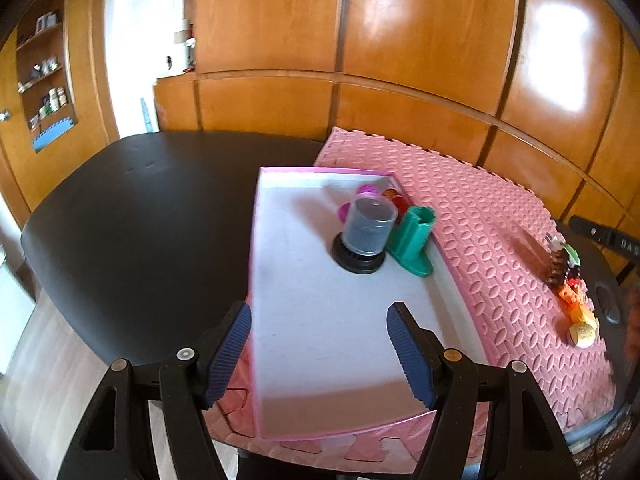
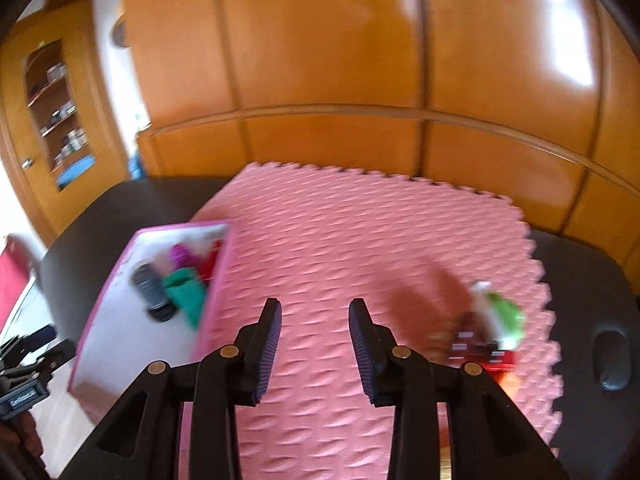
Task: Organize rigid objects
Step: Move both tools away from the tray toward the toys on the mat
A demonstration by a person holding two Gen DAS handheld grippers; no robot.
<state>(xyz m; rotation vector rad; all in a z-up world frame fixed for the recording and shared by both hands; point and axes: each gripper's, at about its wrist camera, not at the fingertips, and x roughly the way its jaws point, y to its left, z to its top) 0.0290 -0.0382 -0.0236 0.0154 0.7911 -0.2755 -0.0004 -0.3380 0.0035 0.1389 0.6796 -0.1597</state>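
Note:
A pink-rimmed white tray (image 1: 312, 320) lies on a pink foam mat (image 1: 480, 240). In it stand a clear cup on a black base (image 1: 362, 236), a green plastic piece (image 1: 412, 240), a magenta item (image 1: 366, 191) and a red item (image 1: 394, 197). My left gripper (image 1: 318, 344) is open and empty above the tray's near end. A cluster of small toys (image 1: 572, 292) lies on the mat's right side. In the blurred right wrist view my right gripper (image 2: 314, 344) is open and empty over the mat, between the tray (image 2: 120, 320) and the toys (image 2: 488, 332).
The mat lies on a black table (image 1: 140, 208) with a wooden panelled wall (image 1: 360, 60) behind. A shelf cabinet (image 1: 44, 68) stands at the left. The other gripper's body (image 2: 20, 376) shows at the left edge of the right wrist view.

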